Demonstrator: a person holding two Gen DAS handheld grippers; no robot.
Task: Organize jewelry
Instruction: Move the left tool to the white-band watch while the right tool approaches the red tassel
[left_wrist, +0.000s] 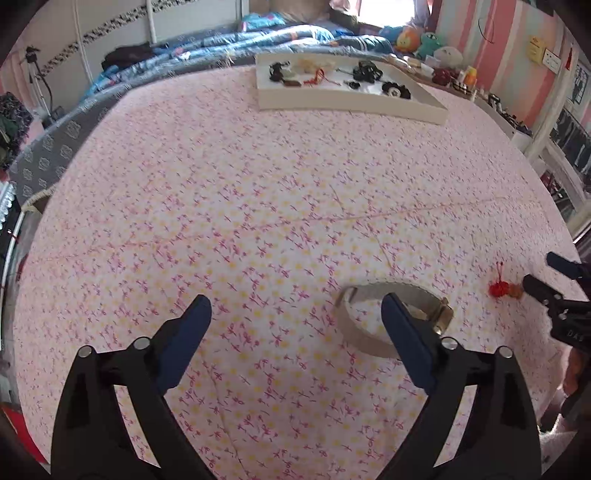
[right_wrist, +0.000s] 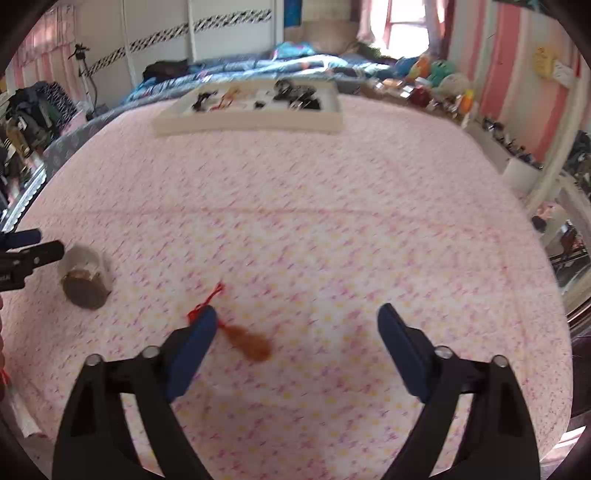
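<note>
With both pairs wide and empty, the pick-up step is in hand: the right tongs (right_wrist: 297, 328) must shift left to straddle the red-corded amber pendant (right_wrist: 251, 343) on the bed (left_wrist: 258, 221), the left tongs (left_wrist: 295, 317) close beside the watch (left_wrist: 391, 317), then carry both to the far white tray (left_wrist: 347, 101).

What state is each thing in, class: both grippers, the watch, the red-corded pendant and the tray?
left gripper: open, empty, its right finger in front of the watch.
right gripper: open, empty, pendant between the fingers near the left one.
watch: lying on the bedsheet, strap looped, not gripped.
pendant: lying loose on the sheet, red cord trailing.
tray: at the far side, holding several jewelry pieces.
</note>
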